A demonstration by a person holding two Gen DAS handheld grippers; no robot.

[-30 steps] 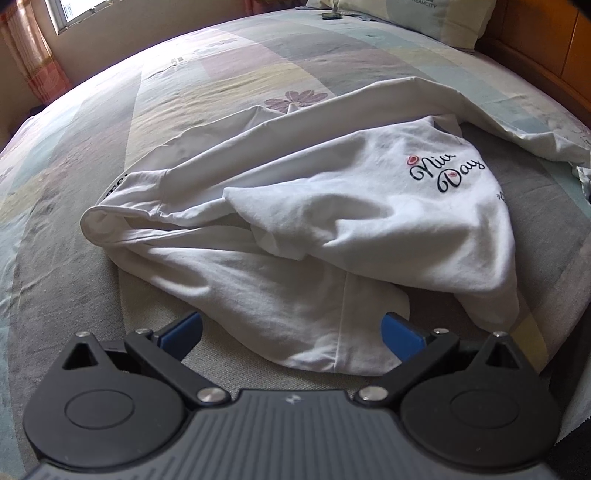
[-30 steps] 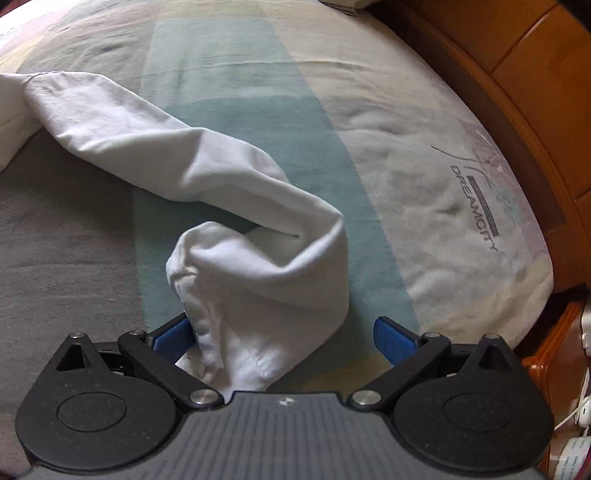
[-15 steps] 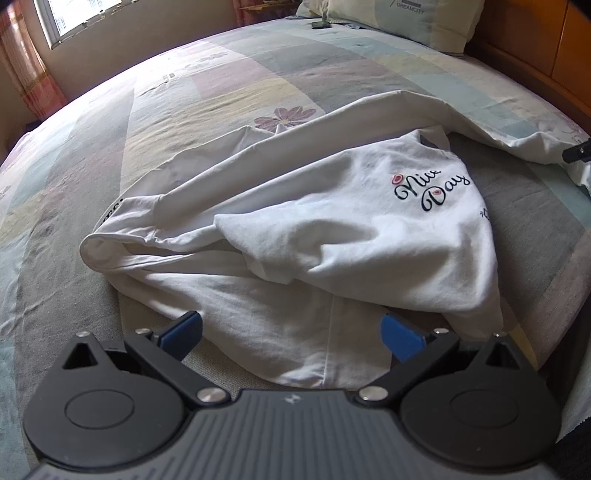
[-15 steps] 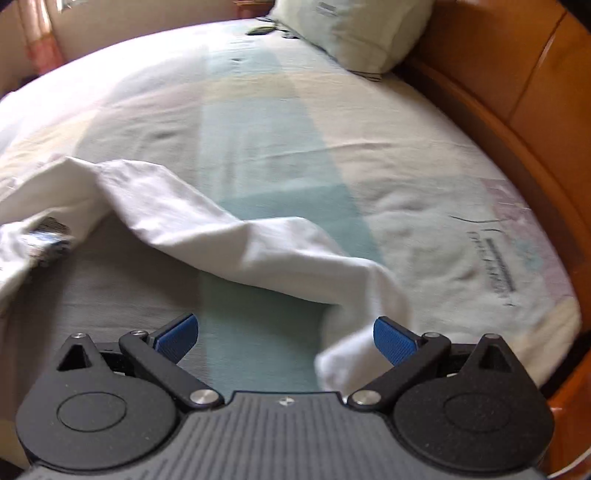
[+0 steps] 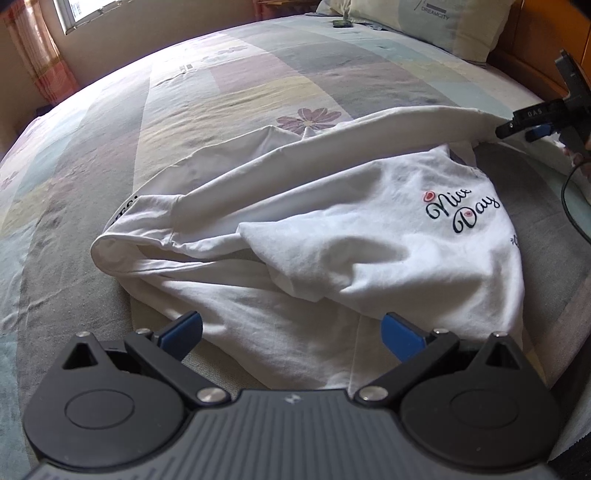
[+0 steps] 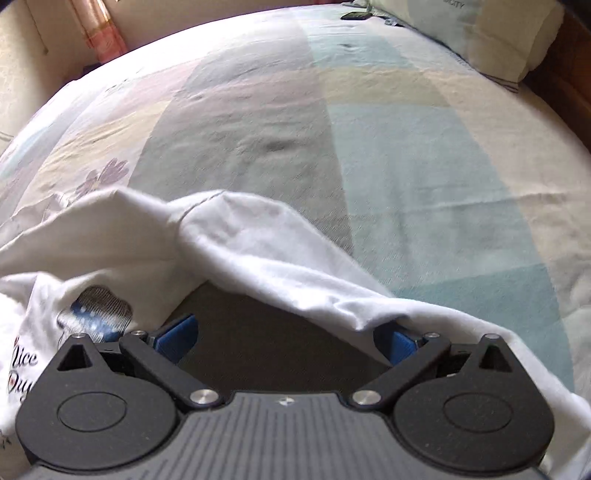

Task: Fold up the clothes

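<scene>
On the bed (image 5: 221, 85) my shirt (image 5: 332, 236) lies crumpled; both hand-held grippers, left (image 5: 291, 332) and right (image 6: 284, 338), gape wide, gripping nothing.

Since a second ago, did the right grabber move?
Yes. The right gripper swung left and away from the wooden bed frame; its view now shows the shirt print and the pillow.

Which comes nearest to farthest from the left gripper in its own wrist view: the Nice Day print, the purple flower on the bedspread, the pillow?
From the left gripper, jaws open over the shirt's near hem:
1. Nice Day print, ahead and right, on the white shirt.
2. Purple flower, ahead near centre, just beyond the shirt.
3. Pillow, far right at the head of the bed.
</scene>
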